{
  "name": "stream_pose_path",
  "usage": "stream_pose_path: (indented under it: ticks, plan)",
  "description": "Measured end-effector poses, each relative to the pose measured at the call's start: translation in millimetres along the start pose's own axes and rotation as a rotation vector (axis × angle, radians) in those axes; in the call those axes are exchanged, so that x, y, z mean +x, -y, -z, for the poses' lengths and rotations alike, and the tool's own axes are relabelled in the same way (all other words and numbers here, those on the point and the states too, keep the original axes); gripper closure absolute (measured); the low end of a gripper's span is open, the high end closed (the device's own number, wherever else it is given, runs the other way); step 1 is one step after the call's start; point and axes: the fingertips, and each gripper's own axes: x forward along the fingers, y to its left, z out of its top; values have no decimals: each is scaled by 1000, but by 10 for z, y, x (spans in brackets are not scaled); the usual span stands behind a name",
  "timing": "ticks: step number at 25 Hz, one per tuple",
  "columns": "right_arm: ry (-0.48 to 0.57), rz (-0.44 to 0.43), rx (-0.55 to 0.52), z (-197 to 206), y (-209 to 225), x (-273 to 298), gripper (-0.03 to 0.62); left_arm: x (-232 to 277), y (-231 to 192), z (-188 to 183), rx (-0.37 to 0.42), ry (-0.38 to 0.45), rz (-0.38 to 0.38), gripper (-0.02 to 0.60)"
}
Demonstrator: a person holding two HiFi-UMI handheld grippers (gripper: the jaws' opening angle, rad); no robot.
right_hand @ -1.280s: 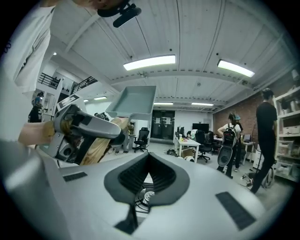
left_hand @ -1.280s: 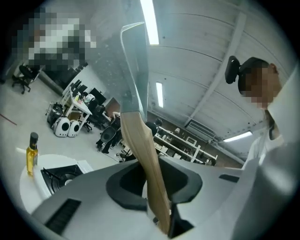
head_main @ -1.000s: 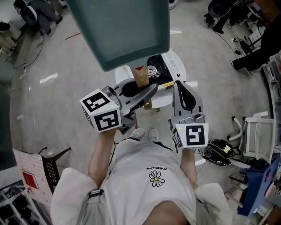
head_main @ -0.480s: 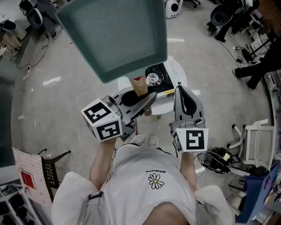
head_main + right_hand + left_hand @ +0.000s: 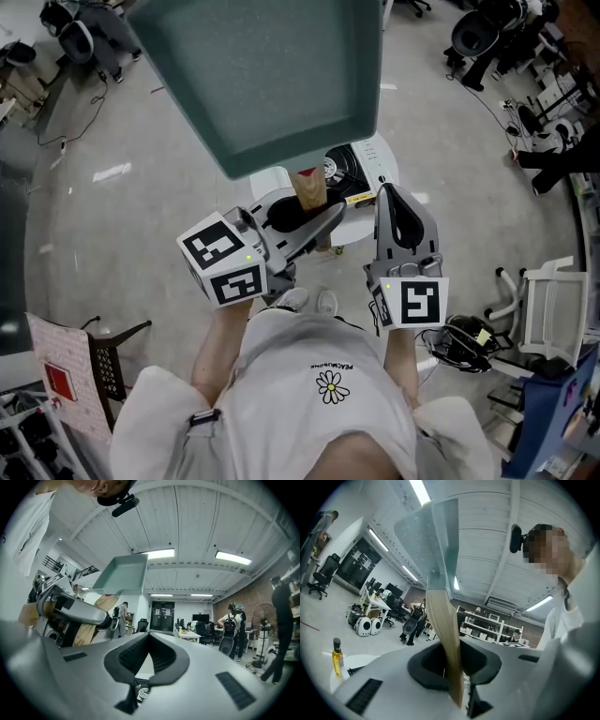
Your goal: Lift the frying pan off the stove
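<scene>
A square teal frying pan (image 5: 262, 75) hangs high in the air, close under the head camera. Its wooden handle (image 5: 309, 187) runs down into my left gripper (image 5: 314, 214), which is shut on it. In the left gripper view the handle (image 5: 445, 634) stands between the jaws with the pan (image 5: 431, 541) above. The black stove (image 5: 352, 169) sits on a small white round table (image 5: 361, 220) far below, partly hidden by the pan. To the right of the handle, my right gripper (image 5: 392, 192) is shut with nothing in it. The right gripper view shows the pan (image 5: 124, 576) up at the left.
An oil bottle (image 5: 336, 651) stands on the white table. A white chair (image 5: 553, 300) is at the right, and a black wire rack (image 5: 108, 361) with a red-and-white box (image 5: 61, 384) at the lower left. Cables (image 5: 464, 333) lie on the floor.
In the head view the pan now looms a little larger and covers more of the stove. Both grippers have hardly shifted, and the grip on the handle is unchanged.
</scene>
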Motion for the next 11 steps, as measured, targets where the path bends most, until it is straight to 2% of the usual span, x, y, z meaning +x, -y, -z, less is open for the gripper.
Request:
stream_pose_path:
  ticks: [11]
  plan:
    - [-3,17,-4,24,106,-13,591,113,24,-17,10,7,18,523]
